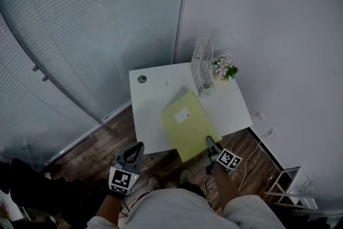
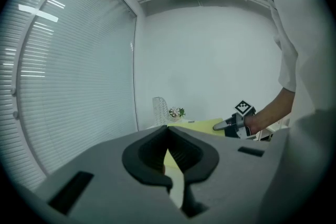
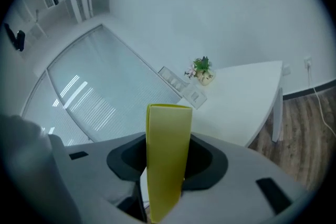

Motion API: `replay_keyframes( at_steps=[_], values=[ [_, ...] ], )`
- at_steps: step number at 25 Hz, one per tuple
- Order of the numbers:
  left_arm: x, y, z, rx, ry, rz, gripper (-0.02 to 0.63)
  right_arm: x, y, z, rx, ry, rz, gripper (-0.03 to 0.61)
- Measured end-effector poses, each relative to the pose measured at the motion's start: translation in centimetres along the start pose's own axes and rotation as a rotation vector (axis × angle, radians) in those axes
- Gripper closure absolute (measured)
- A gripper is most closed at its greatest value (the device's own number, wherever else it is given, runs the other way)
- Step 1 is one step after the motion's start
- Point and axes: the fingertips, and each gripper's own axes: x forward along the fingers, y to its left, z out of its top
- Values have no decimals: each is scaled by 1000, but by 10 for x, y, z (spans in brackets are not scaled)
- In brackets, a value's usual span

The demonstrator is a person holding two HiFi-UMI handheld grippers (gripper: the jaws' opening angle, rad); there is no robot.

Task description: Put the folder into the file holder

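Nearest the head camera, the person's lap fills the bottom edge, with both grippers held just beyond it. At 5 o'clock of the white worktop [image 1: 153, 99], the right gripper [image 1: 210, 143] has its fingers clamped on the yellow-green folder [image 1: 188, 125]. In the right gripper view the folder's edge stands upright between the two dark pads, which press on it from either side, and it juts out past the fingertips. From that grip the folder runs toward 11 o'clock across the middle of the worktop, white label facing up, its near end hanging out over the worktop's near edge above the wooden floor [image 1: 107, 142]. The white mesh file holder [image 1: 202, 64] stands upright at 12 o'clock of the folder, near the worktop's far edge and apart from the folder's far corner. A small flower pot [image 1: 224, 68] sits just beside the holder at its 3 o'clock. The left gripper [image 1: 135, 150] hovers off the worktop's near edge at 7 o'clock, well apart from the folder; its fingers are closed tip to tip with nothing between them
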Motion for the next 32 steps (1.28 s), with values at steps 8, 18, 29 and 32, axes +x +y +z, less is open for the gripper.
replay_keyframes(
  at_steps=[8, 18, 29, 32],
  values=[
    [-10, 3, 10, 14, -48, -28, 604, -10, 37, 31, -271, -35, -65, 416],
    [-21, 4, 17, 35, -85, -62, 604, -26, 76, 64, -395, -107, -96, 416],
    [-34, 6, 16, 36, -101, -75, 604, -45, 109, 166, -516, -202, -134, 417],
    [-39, 7, 14, 34, -100, -70, 604, -43, 113, 193, -544, -213, -156, 417]
  ],
)
